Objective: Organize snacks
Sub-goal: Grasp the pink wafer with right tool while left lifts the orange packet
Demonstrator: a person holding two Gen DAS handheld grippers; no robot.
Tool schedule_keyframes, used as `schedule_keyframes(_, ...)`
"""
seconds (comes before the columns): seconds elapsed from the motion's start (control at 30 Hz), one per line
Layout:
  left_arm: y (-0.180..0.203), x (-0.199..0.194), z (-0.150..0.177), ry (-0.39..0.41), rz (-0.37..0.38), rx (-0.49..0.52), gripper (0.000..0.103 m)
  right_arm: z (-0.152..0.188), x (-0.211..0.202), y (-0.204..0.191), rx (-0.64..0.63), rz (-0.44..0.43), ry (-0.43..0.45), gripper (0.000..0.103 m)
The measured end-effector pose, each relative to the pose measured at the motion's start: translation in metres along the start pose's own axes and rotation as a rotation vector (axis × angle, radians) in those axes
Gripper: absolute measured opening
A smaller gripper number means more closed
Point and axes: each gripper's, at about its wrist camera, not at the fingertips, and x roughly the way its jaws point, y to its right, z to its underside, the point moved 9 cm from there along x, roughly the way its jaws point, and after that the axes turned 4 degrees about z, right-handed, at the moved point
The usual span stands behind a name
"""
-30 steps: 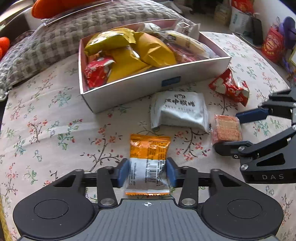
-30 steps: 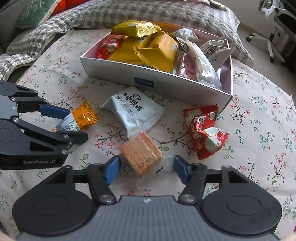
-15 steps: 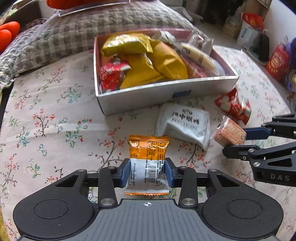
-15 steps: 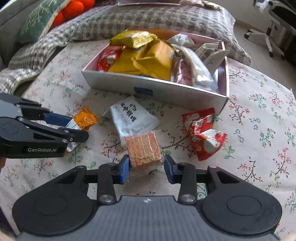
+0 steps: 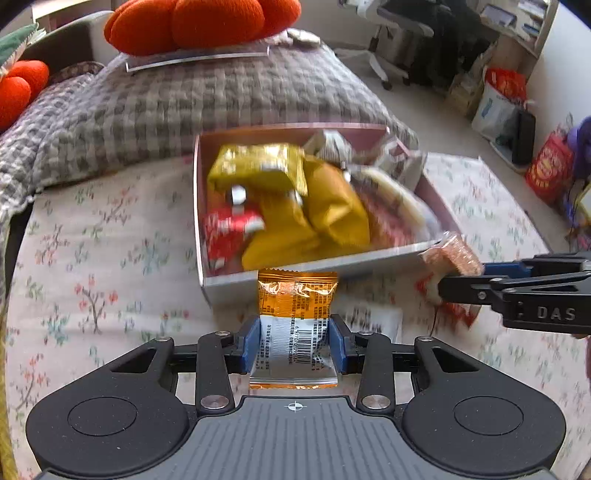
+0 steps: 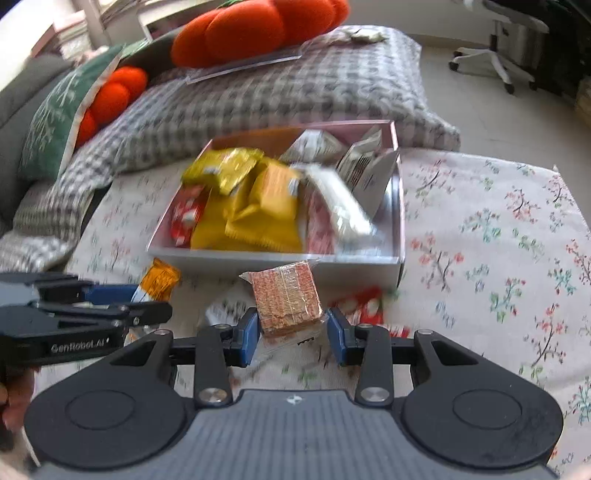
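Observation:
My left gripper [image 5: 294, 345] is shut on an orange and silver snack packet [image 5: 295, 317], held above the flowered cloth in front of the box. My right gripper [image 6: 290, 334] is shut on a clear-wrapped square cracker pack [image 6: 286, 299], also lifted. The white and pink snack box [image 5: 236, 286] [image 6: 397, 229] lies just beyond both, filled with yellow, red and white packets. In the left wrist view the right gripper [image 5: 454, 275] comes in from the right with the cracker pack [image 5: 452, 254] at the box's near corner. In the right wrist view the left gripper [image 6: 147, 297] shows at the left with the orange packet [image 6: 160, 282].
A white packet [image 5: 369, 319] and a red packet [image 6: 369, 308] lie on the flowered cloth [image 6: 498, 240] below the grippers. A grey checked cushion [image 5: 184, 107] and orange plush [image 5: 199, 22] sit behind the box. An office chair [image 6: 506, 40] and bags [image 5: 546, 170] stand on the floor.
Both grippers have risen off the cloth with their packets and moved toward the box. The right gripper closed on the cracker pack, which lay loose between its fingers a second ago.

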Motion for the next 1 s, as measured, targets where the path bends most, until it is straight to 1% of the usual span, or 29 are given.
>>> schedule_keyframes(0.1,-0.003,0.002,-0.018,0.018,0.008,-0.005,0.037,-0.015,0.004,0.0,0.026,-0.003,0.005,0.036)
schedule_keyframes(0.2,-0.007,0.008,-0.032,0.019,0.014,-0.011,0.037,-0.034,0.01,0.0,0.062,-0.017,0.015,0.036)
schedule_keyframes(0.33,-0.013,0.022,-0.042,0.01,0.022,-0.017,0.037,-0.052,0.02,0.001,0.088,-0.028,0.02,0.036)
schedule_keyframes(0.53,-0.016,0.042,-0.051,-0.001,0.02,-0.003,0.037,-0.058,0.037,0.009,0.125,-0.016,-0.014,0.036)
schedule_keyframes(0.73,-0.012,0.056,-0.055,0.007,0.042,0.012,0.037,-0.06,0.046,0.018,0.153,-0.015,-0.015,0.036)
schedule_keyframes(0.8,-0.011,0.06,-0.055,0.006,0.032,0.023,0.037,-0.061,0.048,0.02,0.17,-0.022,-0.011,0.036)
schedule_keyframes(0.9,-0.007,0.059,-0.056,0.016,0.039,0.042,0.039,-0.062,0.05,0.023,0.201,-0.041,-0.004,0.04)
schedule_keyframes(1.0,-0.006,0.057,-0.056,0.018,0.042,0.052,0.042,-0.061,0.048,0.024,0.231,-0.059,0.002,0.05)
